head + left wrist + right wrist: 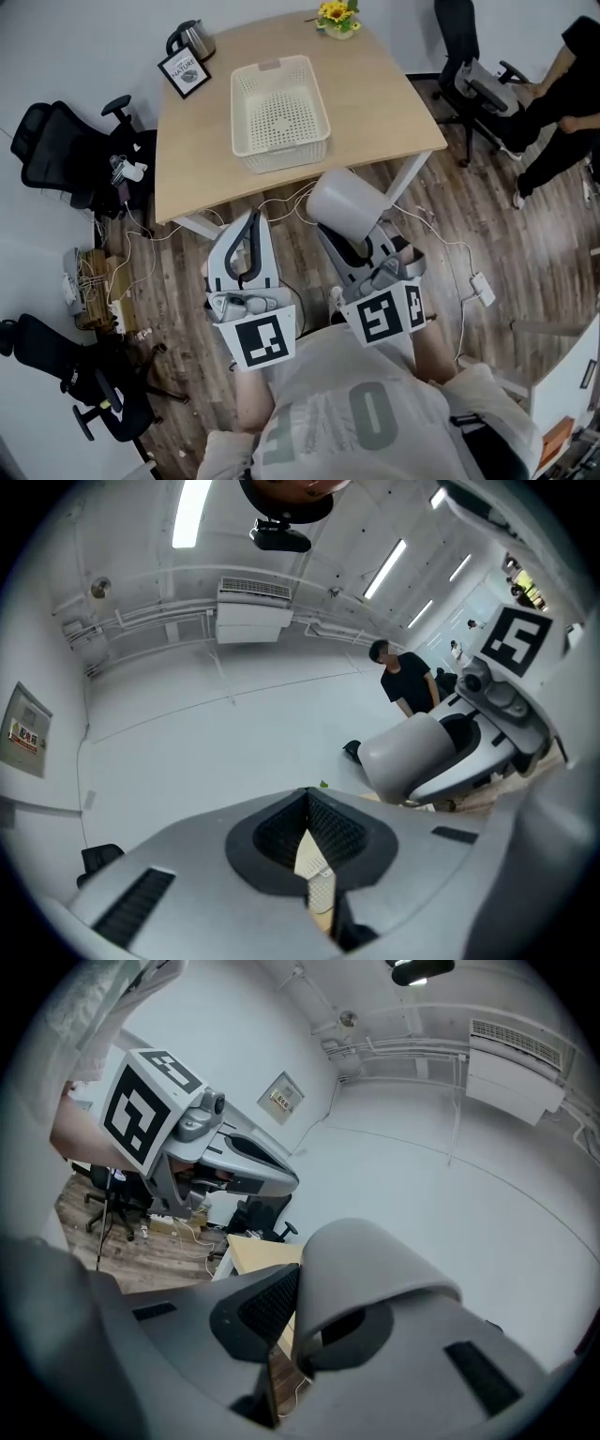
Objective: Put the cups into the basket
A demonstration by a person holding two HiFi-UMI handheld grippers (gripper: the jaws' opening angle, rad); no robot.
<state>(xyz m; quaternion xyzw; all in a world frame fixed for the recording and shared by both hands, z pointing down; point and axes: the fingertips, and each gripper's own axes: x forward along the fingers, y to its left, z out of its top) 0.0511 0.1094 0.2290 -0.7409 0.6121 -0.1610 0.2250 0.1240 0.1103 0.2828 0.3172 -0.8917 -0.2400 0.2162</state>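
Note:
A cream perforated basket (279, 112) stands empty on the wooden table (380, 103). In front of the table's near edge, above the floor, my right gripper (345, 242) is shut on a pale grey cup (344, 204), held tilted with its base toward the table. The right gripper view shows the cup (370, 1269) pinched by its wall between the jaws (291, 1312). My left gripper (252, 220) hangs beside it to the left, shut with nothing in it (309, 808). The left gripper view also catches the cup (412, 752) in the other gripper.
A kettle (192, 38), a framed sign (184, 73) and a pot of yellow flowers (337, 18) stand along the table's far edge. Office chairs (56, 150) and cables lie at left; a seated person (558, 89) and a chair are at right.

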